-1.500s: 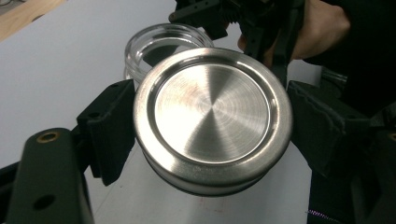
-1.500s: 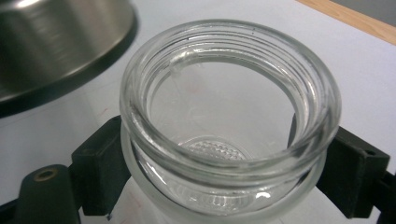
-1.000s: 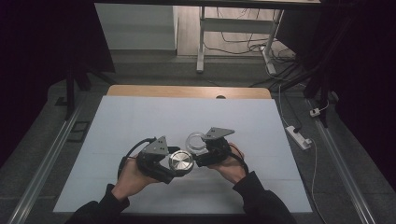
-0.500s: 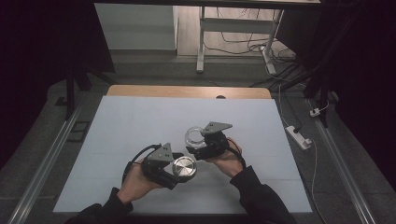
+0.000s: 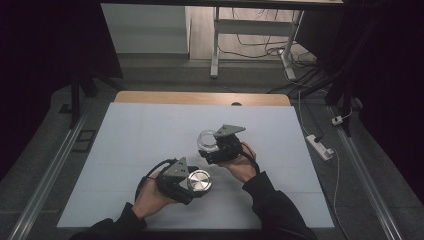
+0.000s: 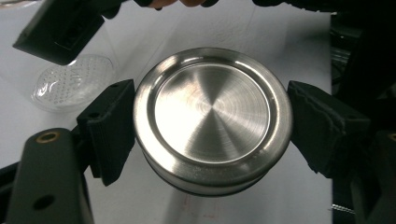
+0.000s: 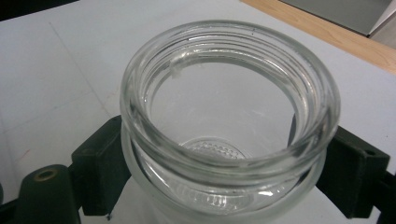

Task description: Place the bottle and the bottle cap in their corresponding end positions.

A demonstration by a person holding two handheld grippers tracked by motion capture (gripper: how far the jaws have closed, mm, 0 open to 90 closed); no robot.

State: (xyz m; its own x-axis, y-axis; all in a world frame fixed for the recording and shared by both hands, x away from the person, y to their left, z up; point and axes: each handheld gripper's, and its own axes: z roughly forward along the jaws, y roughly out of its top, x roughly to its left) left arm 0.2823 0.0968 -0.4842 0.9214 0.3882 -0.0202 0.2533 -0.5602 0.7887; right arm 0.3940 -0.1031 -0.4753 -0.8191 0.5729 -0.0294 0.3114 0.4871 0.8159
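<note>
Steel lid [image 6: 212, 119] — glass jar [image 7: 229, 126] apart

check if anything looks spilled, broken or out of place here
Nothing stands out. The round brushed-steel lid sits squarely between the left gripper pads, off its jar. The clear glass jar is empty and looks intact, clamped in the right gripper. The white table shows no spill.

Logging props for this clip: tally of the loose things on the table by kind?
Metal lid: 1, clamped in the left gripper
Glass jar: 1, open, clamped in the right gripper
Total: 2
</note>
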